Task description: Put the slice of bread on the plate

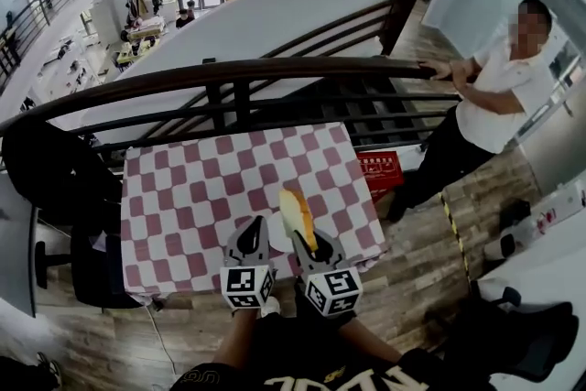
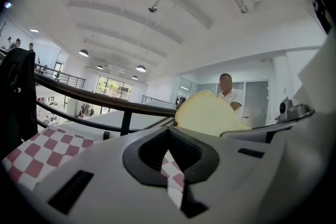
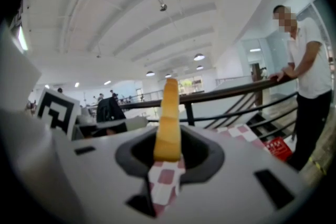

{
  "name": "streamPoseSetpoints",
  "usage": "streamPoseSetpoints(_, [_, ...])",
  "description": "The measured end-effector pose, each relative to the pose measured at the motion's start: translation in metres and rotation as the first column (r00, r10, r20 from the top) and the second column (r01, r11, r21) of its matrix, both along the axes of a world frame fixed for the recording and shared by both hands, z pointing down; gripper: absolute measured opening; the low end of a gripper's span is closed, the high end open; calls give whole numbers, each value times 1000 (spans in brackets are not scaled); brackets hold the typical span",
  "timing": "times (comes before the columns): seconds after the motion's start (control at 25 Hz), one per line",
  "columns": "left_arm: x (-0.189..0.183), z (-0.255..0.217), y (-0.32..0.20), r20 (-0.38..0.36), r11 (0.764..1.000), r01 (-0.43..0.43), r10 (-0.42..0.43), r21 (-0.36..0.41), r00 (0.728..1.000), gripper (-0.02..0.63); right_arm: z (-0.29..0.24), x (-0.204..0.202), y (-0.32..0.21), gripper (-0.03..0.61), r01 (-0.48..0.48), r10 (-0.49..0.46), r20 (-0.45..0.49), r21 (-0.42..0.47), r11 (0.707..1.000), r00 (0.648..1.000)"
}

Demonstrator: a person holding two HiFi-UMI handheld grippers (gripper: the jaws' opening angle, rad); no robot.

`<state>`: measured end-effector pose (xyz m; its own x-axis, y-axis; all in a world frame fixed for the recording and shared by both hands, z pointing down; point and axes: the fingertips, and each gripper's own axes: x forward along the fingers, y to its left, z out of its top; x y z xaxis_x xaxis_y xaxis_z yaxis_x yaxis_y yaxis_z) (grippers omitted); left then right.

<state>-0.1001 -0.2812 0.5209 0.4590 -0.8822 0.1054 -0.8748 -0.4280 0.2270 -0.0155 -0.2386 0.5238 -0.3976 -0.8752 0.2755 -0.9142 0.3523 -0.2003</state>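
Observation:
The slice of bread [image 1: 297,215] stands on edge, crust up, pinched between the jaws of my right gripper [image 1: 305,243] above the near edge of the red-and-white checked table [image 1: 197,188]. In the right gripper view the bread [image 3: 169,118] rises from the right gripper [image 3: 168,157]. A white plate [image 1: 276,234] shows partly between the two grippers, under the bread. My left gripper [image 1: 255,229] is just left of it, its jaws drawn to a thin slit with nothing in them. From the left gripper [image 2: 169,152] the bread [image 2: 207,113] appears to the right.
A dark curved railing [image 1: 229,73] runs behind the table, with stairs beyond. A person in a white shirt [image 1: 499,96] leans on the rail at the right. A red crate [image 1: 380,171] sits by the table's right side. A black chair [image 1: 55,169] stands at the left.

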Motion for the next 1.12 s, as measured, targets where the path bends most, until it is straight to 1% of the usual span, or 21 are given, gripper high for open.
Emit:
streamPoseSetpoints(0.08, [4, 7, -4, 6, 1000, 4, -4, -16, 1000, 18, 8, 5, -5, 99, 5, -5, -10, -17, 1000, 1000])
streamPoseSetpoints(0.24, [10, 27, -6, 15, 997, 5, -3, -80, 1000, 18, 27, 16, -14, 99, -6, 6, -4, -67, 998, 1000])
streamPoseSetpoints(0.4, [14, 39, -16, 24, 996, 12, -10, -86, 1000, 18, 45, 25, -23, 98, -17, 17, 1, -107, 994, 1000])
streamPoseSetpoints(0.64, [15, 64, -19, 34, 989, 22, -17, -144, 999, 18, 81, 27, -27, 98, -14, 17, 17, -205, 979, 1000])
streamPoseSetpoints(0.84, [10, 84, -24, 52, 981, 39, -30, -188, 998, 18, 115, 26, -36, 100, -9, 18, 29, -291, 957, 999])
streamPoseSetpoints(0.96, [7, 94, -25, 62, 975, 47, -34, -217, 997, 18, 138, 23, -40, 99, 1, 7, 24, -347, 938, 1000])
streamPoseSetpoints(1.12, [2, 107, -21, 72, 967, 57, -40, -250, 997, 18, 176, 16, -36, 99, 19, -32, -22, -421, 907, 999])
